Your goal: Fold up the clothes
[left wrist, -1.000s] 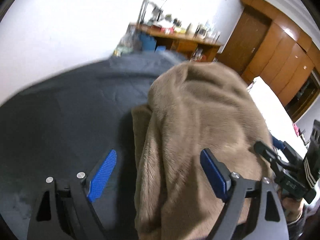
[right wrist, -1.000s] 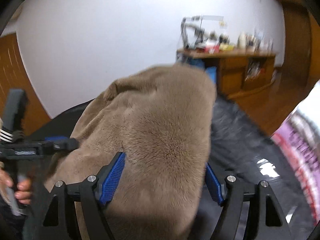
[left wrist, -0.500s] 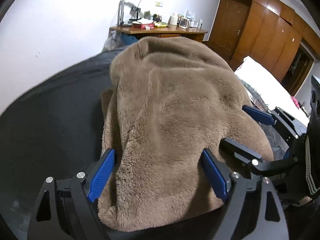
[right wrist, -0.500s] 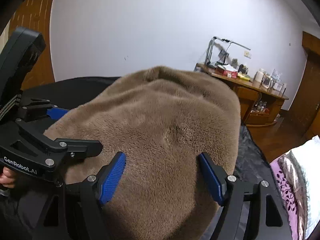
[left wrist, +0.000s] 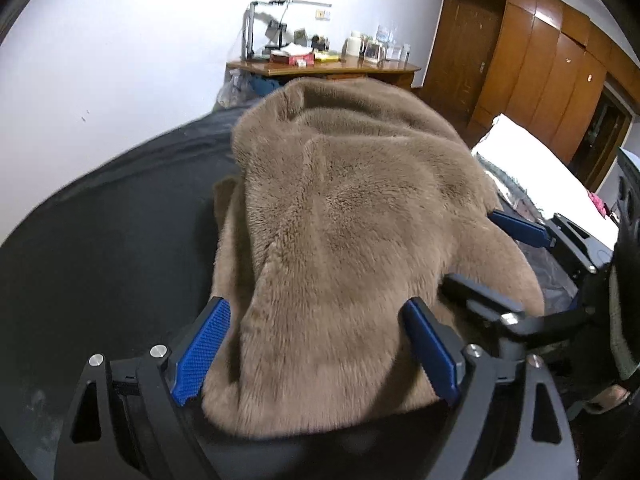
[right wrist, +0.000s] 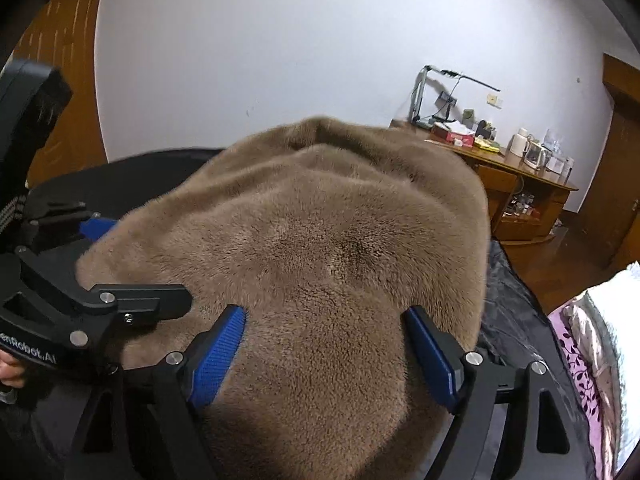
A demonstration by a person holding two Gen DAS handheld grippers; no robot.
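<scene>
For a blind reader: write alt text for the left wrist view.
A brown fleece garment lies bunched on a dark cloth surface, between the open left claw. The right claw rests at its right edge; a cluttered wooden desk stands behind.

The fleece garment [left wrist: 352, 248] lies heaped on the table [left wrist: 112, 248], its near edge reaching in between the jaws of both grippers. The left gripper [left wrist: 316, 354] sits at the garment's left part, the right gripper [right wrist: 324, 356] just beside it on the right, each straddling the fabric. Behind the table, against the wall [right wrist: 280, 40], stands a desk [right wrist: 516, 176] carrying small items. A bed [left wrist: 536, 160] lies to the right, with wardrobe doors [left wrist: 532, 60] beyond it.
</scene>
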